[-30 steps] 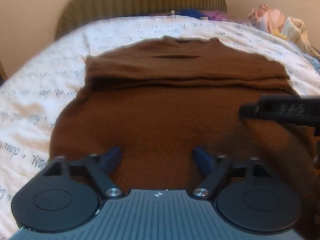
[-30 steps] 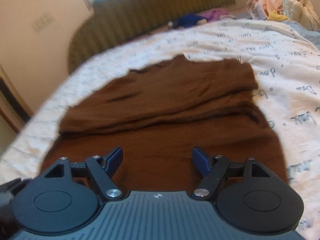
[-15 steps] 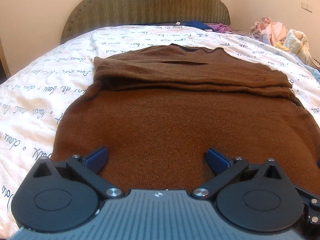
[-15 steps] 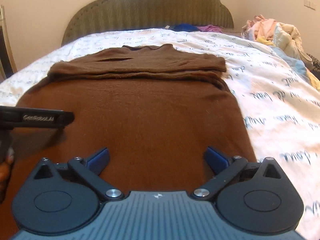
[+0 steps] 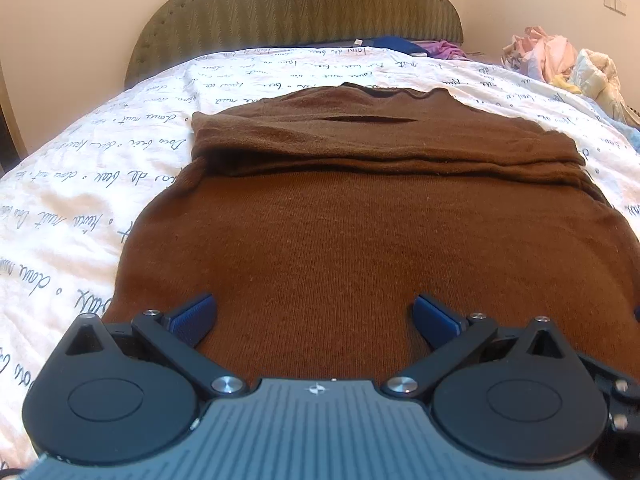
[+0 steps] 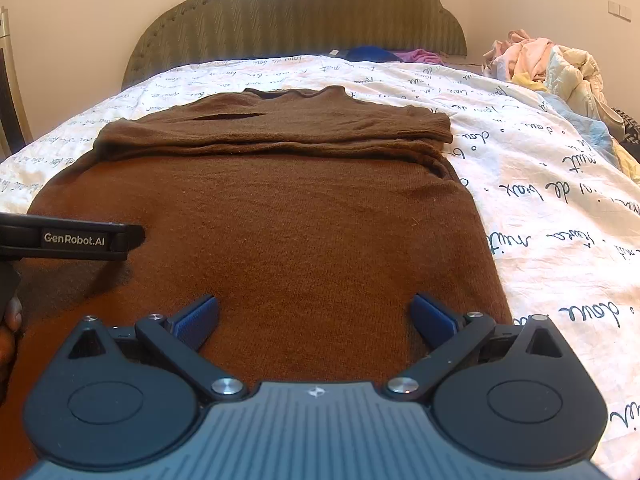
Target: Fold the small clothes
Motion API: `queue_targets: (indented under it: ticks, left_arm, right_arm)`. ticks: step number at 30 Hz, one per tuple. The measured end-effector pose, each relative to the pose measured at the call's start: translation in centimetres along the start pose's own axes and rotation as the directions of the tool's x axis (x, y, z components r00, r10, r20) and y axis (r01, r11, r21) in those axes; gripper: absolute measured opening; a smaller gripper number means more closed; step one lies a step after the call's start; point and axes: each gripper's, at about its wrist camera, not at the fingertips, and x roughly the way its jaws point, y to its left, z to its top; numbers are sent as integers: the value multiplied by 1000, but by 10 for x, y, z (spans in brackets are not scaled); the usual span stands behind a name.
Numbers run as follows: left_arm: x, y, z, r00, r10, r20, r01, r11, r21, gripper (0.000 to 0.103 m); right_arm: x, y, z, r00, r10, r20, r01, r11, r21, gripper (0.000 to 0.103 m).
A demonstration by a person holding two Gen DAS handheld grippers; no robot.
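From the left wrist, we see our left gripper low over the near part of the brown sweater, its jaws spread wide with only knit showing between the blue pads; nothing is pinched. The sweater is our landmark. It lies flat on the white script-printed bedspread, neck end toward the green headboard beyond it, and the sleeves are already laid across its far part in a thick band. We judge that we hover at the near hem because the next fold has to lift that hem up toward the band. To the far right of the sweater a heap of pale clothes waits, and some blue and purple items lie past its neck, under the headboard.

From the right wrist, our right gripper sits over the sweater's near right part, close to its right edge. Its jaws have just been opening and now stand as wide as they go, with bare knit between the pads and no cloth caught. The left gripper's finger reaches in over the sweater's left part, level with ours, a hand showing at the frame edge below it. We read the matched placement as deliberate: two grips on one hem, spaced apart, should keep the fold square. The pale heap stays well right of the sweater.
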Motion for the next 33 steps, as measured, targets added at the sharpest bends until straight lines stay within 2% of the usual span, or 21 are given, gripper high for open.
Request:
queue_targets:
  ticks: [9,16,26,33]
  left_arm:
    - [-25,9,-23,999,-42,0,42,999,15,103]
    - [-26,8,-24,999,-38,-2,38,999,18,103]
    - [-43,13,-41,999,-49,12,49,998,26,103]
    - [-59,11,-51,1000,-18,16,17,999,42,103]
  right_arm:
    - [0,0,0,1000,2,0,-2,1000,0,103]
    - [0,0,0,1000,2,0,-2,1000,0,103]
    - [0,0,0,1000,3,0,-3,1000,0,103]
    - [-13,4,-6,1000,-25,-2,25,1000,6,103]
